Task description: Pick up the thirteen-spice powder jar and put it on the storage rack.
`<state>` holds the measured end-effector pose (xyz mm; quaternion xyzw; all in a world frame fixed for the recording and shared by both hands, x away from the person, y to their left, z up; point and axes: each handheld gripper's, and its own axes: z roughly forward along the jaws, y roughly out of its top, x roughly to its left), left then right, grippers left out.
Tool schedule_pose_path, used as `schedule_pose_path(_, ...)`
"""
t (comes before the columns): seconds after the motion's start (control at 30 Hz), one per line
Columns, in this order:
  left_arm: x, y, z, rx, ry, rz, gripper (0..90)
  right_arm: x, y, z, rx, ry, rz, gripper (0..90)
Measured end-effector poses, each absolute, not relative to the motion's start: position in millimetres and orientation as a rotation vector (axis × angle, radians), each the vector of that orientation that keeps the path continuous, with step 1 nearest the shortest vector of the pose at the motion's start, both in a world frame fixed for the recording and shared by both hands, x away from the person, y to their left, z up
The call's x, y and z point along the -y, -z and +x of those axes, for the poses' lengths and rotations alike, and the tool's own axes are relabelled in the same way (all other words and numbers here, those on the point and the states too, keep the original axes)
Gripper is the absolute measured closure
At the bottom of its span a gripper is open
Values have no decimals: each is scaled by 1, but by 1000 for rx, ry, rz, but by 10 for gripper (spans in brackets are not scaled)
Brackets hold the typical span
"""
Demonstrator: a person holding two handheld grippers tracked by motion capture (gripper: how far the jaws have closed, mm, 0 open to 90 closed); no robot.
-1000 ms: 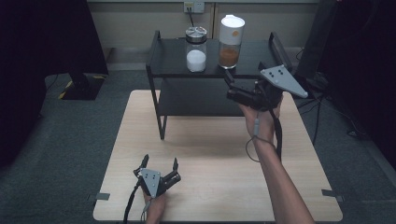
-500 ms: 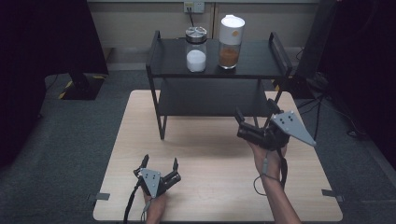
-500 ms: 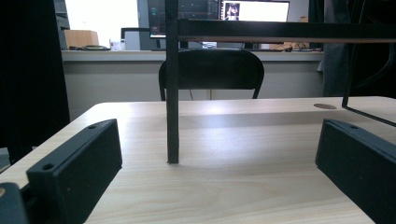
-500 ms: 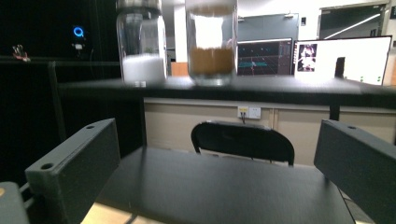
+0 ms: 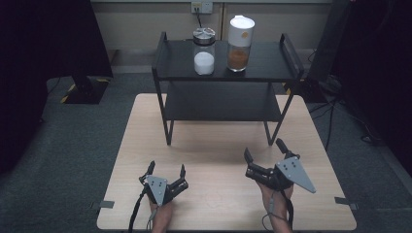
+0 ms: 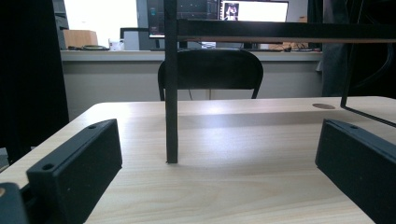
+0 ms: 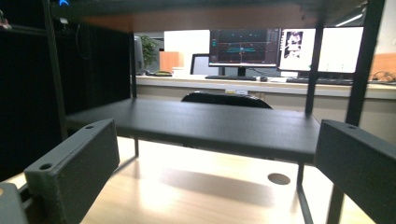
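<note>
Both grippers, left (image 5: 163, 173) and right (image 5: 265, 154), rest wide open, empty, near table (image 5: 214, 204) edge; jars on the far shelf: white-powder jar (image 5: 204, 57), brown-powder jar (image 5: 239, 44). Placing looks finished; no next reach called for.

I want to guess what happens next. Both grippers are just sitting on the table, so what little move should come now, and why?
Probably the right gripper should lift toward the jar with the white lid on the top of the black shelf. Both it and the left gripper are open and empty, low on the table, and that jar stands on the right gripper's side.

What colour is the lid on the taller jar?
White, seen best in the high view: the taller jar on the shelf.
</note>
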<state>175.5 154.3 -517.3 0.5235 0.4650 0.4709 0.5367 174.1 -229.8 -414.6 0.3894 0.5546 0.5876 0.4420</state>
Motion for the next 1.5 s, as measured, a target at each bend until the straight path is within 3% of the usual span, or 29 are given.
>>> schedule_pose_path(0.67,-154,517,174,-1104,-1118,1248,0,237,496,164,-1330,-1379,1096,0)
schedule_pose_path(1.5,-154,517,174,-1104,-1119,1248,0,225,515,158,-1305,-1318,1112,0)
